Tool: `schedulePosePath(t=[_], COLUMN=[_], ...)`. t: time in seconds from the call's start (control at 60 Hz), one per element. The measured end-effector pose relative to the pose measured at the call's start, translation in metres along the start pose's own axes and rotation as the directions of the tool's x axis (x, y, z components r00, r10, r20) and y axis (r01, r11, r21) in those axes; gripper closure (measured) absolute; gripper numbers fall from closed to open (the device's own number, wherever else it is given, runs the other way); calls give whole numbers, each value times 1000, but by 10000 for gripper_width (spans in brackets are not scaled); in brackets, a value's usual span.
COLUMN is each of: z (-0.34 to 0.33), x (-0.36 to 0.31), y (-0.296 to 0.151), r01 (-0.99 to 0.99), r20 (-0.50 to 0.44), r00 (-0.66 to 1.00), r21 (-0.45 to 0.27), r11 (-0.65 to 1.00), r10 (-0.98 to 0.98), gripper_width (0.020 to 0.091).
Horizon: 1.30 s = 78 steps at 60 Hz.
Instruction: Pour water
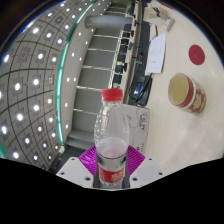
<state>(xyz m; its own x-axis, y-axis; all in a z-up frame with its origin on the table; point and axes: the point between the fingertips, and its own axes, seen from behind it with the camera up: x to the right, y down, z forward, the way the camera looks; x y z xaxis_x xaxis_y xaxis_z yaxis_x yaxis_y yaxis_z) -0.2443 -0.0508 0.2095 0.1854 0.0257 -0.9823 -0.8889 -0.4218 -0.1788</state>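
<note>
A clear plastic water bottle (pixel 111 135) with a red cap and a red label stands upright between my fingers. My gripper (pixel 111 165) is shut on the bottle, the purple pads (pixel 88 158) pressing its lower body from both sides. The bottle is lifted, with room surfaces far behind it. Beyond the bottle to the right, a round cup (pixel 185 91) with a red rim and pale inside sits on a light table (pixel 180 50).
A sheet of paper (pixel 156 58) and a small red round object (pixel 198 53) lie on the table past the cup. A dark cable or device (pixel 141 88) lies near the table's edge. To the left is a curved wall (pixel 35 80) studded with lights.
</note>
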Motion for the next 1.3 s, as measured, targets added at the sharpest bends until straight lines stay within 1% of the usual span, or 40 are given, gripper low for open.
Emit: schedulePosePath(t=[0.067, 0.15, 0.167, 0.2, 0.267, 0.35, 0.417, 0.433, 0.467, 0.55, 0.6, 0.65, 0.717, 0.783, 0.85, 0.9, 0.917, 1.033, 1.1, 1.167, 1.183, 1.25, 1.3], z=[6, 11, -1, 12, 13, 12, 10, 0, 12, 7, 10, 9, -3, -9, -21, -29, -40, -52, -62, -65, -63, -73, -75], x=[3, 12, 8, 15, 22, 33, 43, 40, 45, 46, 47, 44, 32, 21, 7, -2, -8, -4, 10, 41, 58, 77, 98], y=[-19, -35, -40, -42, -49, -58, -57, -54, -57, -55, -55, -59, -70, -92, -125, -148, -159, -213, -245, -271, -276, -287, -295], r01=[-164, -323, -356, -416, -510, -572, -580, -586, -579, -549, -489, -375, -154, 108, 352, 500, 541, 763, 858, 914, 924, 937, 938], r20=[29, 63, 69, 83, 109, 121, 100, 99, 90, 61, 36, 4, -43, -93, -143, -183, -192, -291, -349, -396, -403, -425, -428], r00=[986, 945, 933, 908, 858, 818, 814, 809, 814, 836, 872, 927, 987, 991, 930, 859, 835, 636, 494, 362, 330, 250, 214], r21=[24, 41, 37, 43, 51, 62, 67, 62, 61, 59, 57, 58, 55, 72, 94, 105, 108, 98, 47, -29, -48, -120, -159], r11=[986, 946, 934, 909, 859, 818, 812, 808, 813, 834, 870, 925, 987, 992, 931, 859, 834, 639, 511, 405, 379, 328, 307], r10=[163, 320, 353, 411, 503, 563, 573, 579, 574, 546, 488, 375, 156, -101, -337, -478, -516, -715, -796, -844, -854, -870, -878], gripper_width=[747, 747, 747, 747, 749, 747, 748, 749, 748, 747, 748, 746, 745, 748, 748, 748, 748, 747, 747, 748, 748, 748, 749])
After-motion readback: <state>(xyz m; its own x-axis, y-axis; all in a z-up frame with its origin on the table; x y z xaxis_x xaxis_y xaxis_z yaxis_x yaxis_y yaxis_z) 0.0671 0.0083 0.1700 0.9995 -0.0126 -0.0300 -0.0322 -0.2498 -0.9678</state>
